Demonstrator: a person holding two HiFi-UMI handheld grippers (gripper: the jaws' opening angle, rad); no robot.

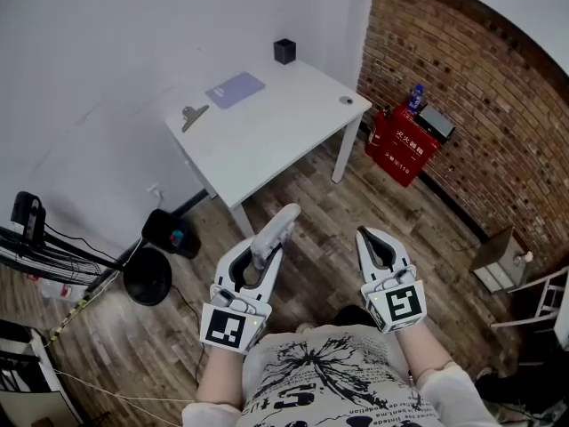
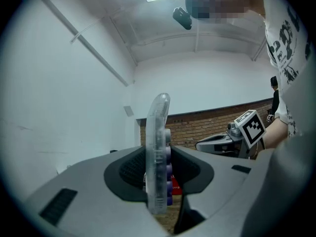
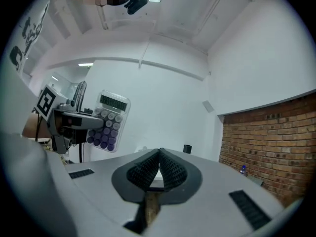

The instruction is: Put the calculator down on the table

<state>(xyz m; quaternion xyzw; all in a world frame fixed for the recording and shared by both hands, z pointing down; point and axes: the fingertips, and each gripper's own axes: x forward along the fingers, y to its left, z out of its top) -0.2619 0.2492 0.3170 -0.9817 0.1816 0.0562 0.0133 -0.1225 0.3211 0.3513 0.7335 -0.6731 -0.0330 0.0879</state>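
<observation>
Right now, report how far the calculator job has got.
Done: the left gripper is clamped on the calculator. In hand: it is held over the floor, short of the table. Left: reach the table, set it down, release. The right gripper is shut, empty.

Your calculator (image 2: 158,152) is clear glossy plastic, the tabletop (image 1: 276,136) smooth matt white, the floor (image 1: 322,238) wooden, the wall (image 1: 462,78) rough brick.

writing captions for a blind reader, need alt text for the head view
Seen from above, the left gripper holds a clear calculator over a wooden floor, with a white table ahead. Beside it, the right gripper is shut and empty.
</observation>
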